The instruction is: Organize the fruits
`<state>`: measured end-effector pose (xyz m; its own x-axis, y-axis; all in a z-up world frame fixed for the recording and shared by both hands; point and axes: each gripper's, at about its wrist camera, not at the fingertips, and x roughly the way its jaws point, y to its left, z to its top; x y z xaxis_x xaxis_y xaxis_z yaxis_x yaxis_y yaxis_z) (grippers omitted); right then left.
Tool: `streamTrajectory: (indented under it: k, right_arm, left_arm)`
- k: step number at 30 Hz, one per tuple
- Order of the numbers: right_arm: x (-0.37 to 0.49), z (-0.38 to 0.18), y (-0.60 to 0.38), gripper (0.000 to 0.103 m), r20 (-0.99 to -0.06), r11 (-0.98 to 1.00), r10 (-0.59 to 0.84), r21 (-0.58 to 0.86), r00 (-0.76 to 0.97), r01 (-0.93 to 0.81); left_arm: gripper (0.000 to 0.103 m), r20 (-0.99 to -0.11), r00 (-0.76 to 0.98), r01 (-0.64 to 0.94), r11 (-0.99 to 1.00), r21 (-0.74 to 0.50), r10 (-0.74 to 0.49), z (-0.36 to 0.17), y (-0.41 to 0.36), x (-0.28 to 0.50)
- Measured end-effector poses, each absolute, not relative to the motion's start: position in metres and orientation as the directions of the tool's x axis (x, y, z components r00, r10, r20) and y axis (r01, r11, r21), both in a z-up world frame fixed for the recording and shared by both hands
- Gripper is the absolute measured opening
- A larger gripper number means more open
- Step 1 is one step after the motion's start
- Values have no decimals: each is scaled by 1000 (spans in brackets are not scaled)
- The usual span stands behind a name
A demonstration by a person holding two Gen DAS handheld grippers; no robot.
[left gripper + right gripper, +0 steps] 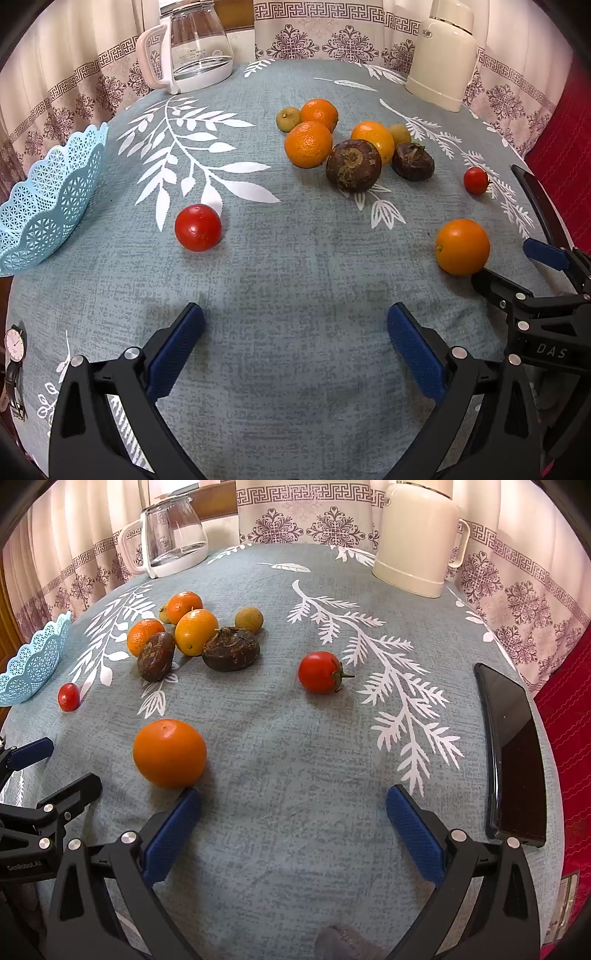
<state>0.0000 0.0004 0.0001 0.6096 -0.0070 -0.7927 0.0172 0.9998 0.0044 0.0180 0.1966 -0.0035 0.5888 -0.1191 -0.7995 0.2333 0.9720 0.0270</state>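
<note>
Left wrist view: left gripper spread wide, holding nothing; cherry tomato lies ahead, beside the blue basket; right wrist view: right gripper released, empty; orange touches its left fingertip.

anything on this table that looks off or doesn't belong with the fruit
Yes, two non-fruit items lie on the tablecloth: a black phone at the right edge and a wristwatch at the left edge. The blue basket is still empty, with every fruit loose on the cloth. Nothing looks spilled or damaged.
</note>
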Motion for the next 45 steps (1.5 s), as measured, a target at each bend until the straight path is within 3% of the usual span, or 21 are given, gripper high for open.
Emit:
streamTrajectory:
  k: [45]
  right_arm:
    - [1, -2, 0, 98, -796, 1000, 4, 14, 605, 12]
  left_arm:
    - [101, -802, 584, 237, 971, 18, -127, -4, 197, 19]
